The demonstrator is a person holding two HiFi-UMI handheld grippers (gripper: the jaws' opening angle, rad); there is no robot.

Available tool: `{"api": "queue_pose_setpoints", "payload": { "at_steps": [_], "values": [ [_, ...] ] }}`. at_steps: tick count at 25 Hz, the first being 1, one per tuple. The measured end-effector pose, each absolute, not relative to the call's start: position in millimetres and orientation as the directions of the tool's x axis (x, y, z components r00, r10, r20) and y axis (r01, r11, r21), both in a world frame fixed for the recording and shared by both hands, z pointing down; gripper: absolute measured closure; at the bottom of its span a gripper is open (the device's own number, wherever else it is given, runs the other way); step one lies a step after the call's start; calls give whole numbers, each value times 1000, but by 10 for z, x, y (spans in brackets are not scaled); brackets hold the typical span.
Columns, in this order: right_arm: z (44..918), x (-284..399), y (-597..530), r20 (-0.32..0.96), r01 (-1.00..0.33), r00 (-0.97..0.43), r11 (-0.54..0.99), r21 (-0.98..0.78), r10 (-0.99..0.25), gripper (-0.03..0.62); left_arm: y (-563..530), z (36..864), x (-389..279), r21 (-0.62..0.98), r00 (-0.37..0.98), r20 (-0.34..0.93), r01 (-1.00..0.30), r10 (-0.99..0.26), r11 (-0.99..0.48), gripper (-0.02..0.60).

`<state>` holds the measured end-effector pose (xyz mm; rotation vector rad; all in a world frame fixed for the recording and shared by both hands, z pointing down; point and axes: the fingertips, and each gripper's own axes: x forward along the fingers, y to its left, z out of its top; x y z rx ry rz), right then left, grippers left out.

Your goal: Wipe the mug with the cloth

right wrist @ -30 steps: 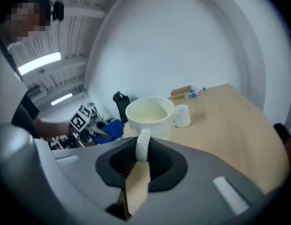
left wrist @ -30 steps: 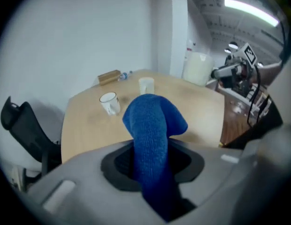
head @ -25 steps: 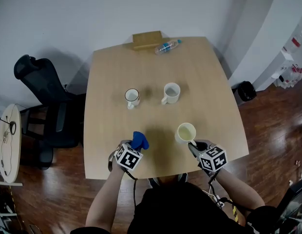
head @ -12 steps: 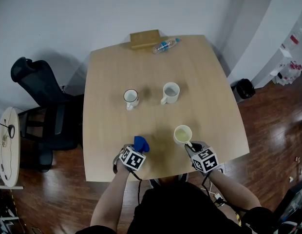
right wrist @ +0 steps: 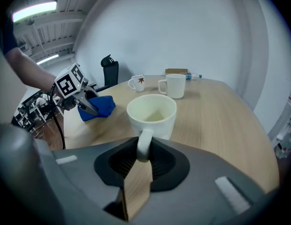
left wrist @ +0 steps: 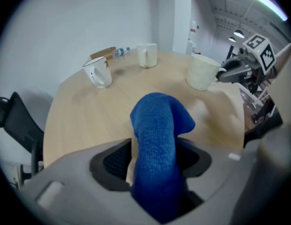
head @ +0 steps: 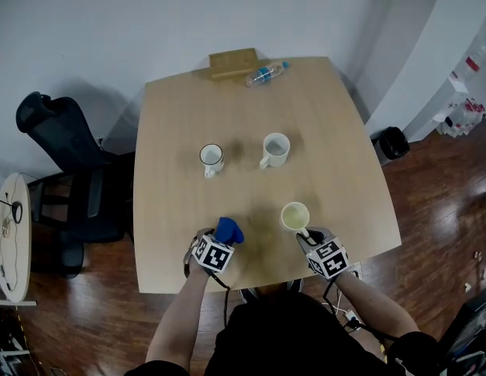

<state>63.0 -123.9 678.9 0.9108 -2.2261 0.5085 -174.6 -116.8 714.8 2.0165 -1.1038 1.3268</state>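
Just widened left hand-held gripper (head: 220, 239), loose round blue fleecy cloth (left wrist: 157, 125); just eased right hand-held gripper (head: 307, 236), pinching cream ceramic mug (right wrist: 151, 114) by handle; may let it slip.

No word, number or brand can be read anywhere. The cubes on the left gripper (head: 222, 237) and right gripper (head: 307, 239) bear only black-and-white square patterns. The bottle (head: 263, 74) at the surface's (head: 337, 131) far edge has a blurred blue label. The far-left mug (right wrist: 136, 82) carries a small brown mark, too small to make out.
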Motion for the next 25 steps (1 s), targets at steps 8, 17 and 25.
{"api": "queue_pose_setpoints", "payload": {
  "at_steps": [8,17,25],
  "values": [
    [6821,796,-1166,745,-785,-455,614,-77,-488,333,-1034,6945,-1876,23,289,860,-845,-420,-534,160],
    [6242,1211,-801,687,-873,-406,477,-98,-603,399,-547,6047,-2215,89,346,655,-918,-671,-387,256],
    [5392,1320,-318,490,-854,-520,434,-287,-699,572,235,5309,-1820,96,334,465,-940,-820,-328,565]
  ]
}}
